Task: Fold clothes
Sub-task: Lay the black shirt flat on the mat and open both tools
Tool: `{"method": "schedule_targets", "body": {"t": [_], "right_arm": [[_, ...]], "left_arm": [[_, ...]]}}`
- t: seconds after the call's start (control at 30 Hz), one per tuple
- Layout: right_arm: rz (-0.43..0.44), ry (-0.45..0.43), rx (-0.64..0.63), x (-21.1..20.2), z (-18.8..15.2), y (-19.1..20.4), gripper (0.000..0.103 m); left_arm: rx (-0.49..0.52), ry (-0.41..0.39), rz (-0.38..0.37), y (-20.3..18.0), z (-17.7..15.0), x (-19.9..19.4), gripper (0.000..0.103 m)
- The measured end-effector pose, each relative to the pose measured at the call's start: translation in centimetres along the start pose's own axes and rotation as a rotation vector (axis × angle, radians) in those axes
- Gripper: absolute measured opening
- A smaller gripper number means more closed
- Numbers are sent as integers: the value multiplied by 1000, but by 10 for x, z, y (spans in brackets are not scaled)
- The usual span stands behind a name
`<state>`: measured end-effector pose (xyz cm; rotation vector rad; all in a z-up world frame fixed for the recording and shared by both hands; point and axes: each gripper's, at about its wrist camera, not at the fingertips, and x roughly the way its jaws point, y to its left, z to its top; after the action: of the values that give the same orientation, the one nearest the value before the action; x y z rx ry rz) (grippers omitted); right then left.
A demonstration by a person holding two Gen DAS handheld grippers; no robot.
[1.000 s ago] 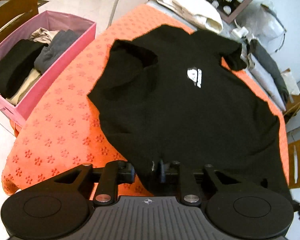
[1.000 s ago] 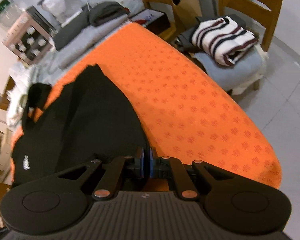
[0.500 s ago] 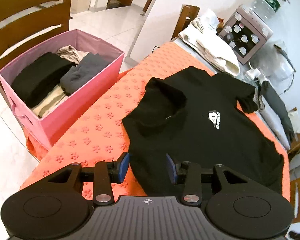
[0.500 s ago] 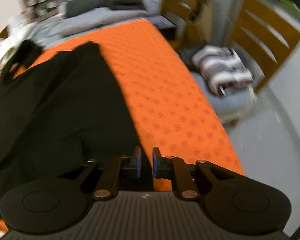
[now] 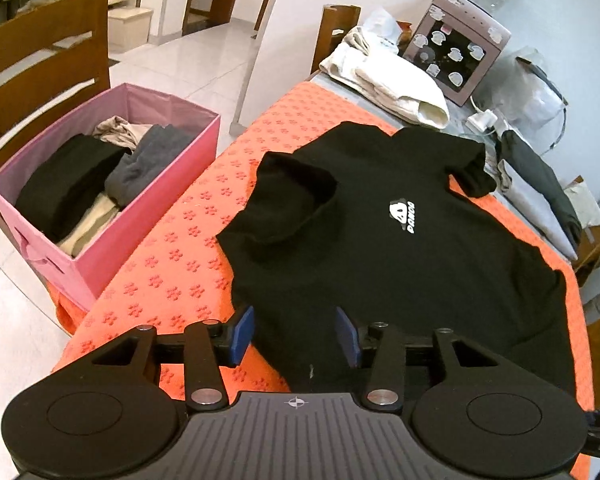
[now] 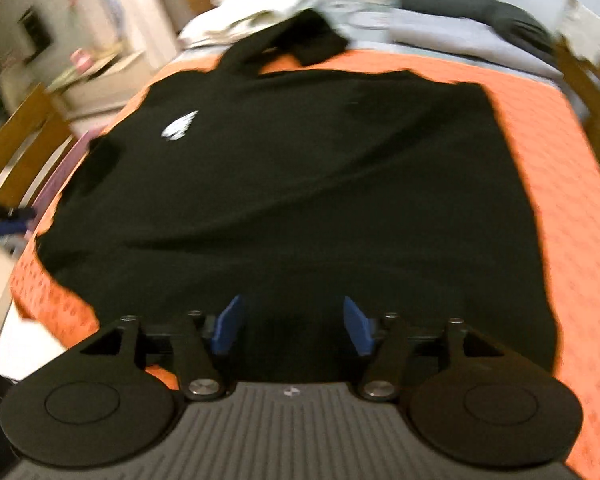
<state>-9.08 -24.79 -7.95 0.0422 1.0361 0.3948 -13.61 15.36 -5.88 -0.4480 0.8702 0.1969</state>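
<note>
A black T-shirt (image 5: 380, 248) with a small white logo lies spread on the orange patterned cloth (image 5: 188, 224) over the table. Its left sleeve is folded in over the chest. It also shows in the blurred right wrist view (image 6: 300, 176). My left gripper (image 5: 295, 336) is open and empty above the shirt's near hem. My right gripper (image 6: 293, 326) is open and empty above the hem on the other side.
A pink fabric box (image 5: 148, 216) with folded dark and beige clothes stands left of the table. A cream garment (image 5: 384, 80), a box with stickers (image 5: 456, 48) and a grey garment (image 5: 540, 184) lie at the far end. Wooden chairs (image 5: 40, 64) stand around.
Both grippers were shut on the shirt's hem a second ago. They have opened, let go of it and pulled back and up. The right view swung to face the shirt.
</note>
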Motion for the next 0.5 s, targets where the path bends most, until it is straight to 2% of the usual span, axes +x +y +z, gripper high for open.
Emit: {"method": "schedule_targets", "body": {"t": [0.13,0.17,0.2,0.23,0.27,0.5], "right_arm": [[4,30,-71,16,-3,22,65],[-15,36,-89,19,-5,25,58],[-34,44,-103,20,-8,26,32],[-40,52,-107,21,-10,25,18],[-35,50,-97,18,-13,23,11],[61,-61,-57,-46,-33,21,7]], "left_arm": [[-15,-25,26,4,-6,-13,50],[-19,-32,33,5,-8,-16,50],[-25,-37,40,6,-10,-20,50],[-30,-43,47,7,-13,-23,50],[-34,-48,54,8,-16,-26,50],[-53,-84,71,9,-46,-53,50]]}}
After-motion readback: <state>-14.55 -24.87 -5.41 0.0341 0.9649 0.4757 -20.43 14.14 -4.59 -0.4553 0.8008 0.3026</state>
